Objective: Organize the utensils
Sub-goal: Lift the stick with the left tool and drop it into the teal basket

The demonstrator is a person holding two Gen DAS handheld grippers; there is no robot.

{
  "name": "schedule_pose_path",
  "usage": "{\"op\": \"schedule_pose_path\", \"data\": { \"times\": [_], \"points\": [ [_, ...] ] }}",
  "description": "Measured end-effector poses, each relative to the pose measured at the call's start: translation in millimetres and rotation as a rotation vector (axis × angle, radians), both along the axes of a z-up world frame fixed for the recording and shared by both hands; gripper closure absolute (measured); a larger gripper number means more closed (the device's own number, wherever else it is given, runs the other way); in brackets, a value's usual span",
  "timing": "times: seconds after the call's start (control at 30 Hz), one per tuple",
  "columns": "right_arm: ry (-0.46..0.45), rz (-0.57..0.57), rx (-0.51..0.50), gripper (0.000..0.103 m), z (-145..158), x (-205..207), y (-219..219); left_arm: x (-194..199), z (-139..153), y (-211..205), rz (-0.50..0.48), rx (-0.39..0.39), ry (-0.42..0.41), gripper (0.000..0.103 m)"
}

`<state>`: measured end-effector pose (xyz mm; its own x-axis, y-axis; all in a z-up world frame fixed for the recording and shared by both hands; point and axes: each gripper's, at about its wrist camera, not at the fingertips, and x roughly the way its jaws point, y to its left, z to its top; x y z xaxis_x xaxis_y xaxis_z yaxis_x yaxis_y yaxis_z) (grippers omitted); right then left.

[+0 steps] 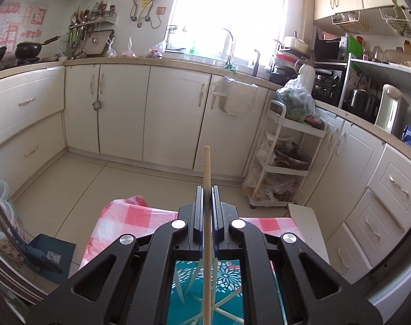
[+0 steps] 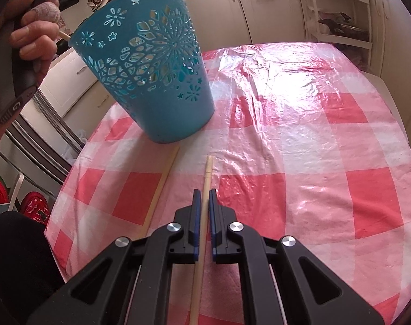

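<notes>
Wooden chopstick [image 2: 207, 173] sits clamped lengthwise between the right claw [image 2: 204, 192] fingers.

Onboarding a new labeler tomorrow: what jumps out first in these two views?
The teal cut-out basket dominates the right wrist view, standing at the far left of the red-checked tablecloth. Each gripper has its jaws closed on a chopstick: the right gripper holds one low over the cloth, beside a loose chopstick lying on it. The left gripper holds its chopstick above the basket, where more chopsticks show below.
</notes>
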<state>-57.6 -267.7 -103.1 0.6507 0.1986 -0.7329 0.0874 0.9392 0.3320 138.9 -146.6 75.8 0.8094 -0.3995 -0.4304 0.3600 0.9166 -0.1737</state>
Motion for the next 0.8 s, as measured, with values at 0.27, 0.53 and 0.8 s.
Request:
{"op": "schedule_pose_path", "data": {
  "times": [0.27,0.53,0.8],
  "points": [
    [-0.002,0.001,-0.007,0.096,0,0,0,-2,-12,8,0.010,0.012,0.020,0.098],
    [-0.005,0.003,-0.015,0.096,-1,0,2,0,-17,18,0.019,-0.015,0.044,0.098],
    [-0.005,0.003,-0.010,0.096,-1,0,1,4,-14,21,0.028,-0.030,0.042,0.098]
  ]
}}
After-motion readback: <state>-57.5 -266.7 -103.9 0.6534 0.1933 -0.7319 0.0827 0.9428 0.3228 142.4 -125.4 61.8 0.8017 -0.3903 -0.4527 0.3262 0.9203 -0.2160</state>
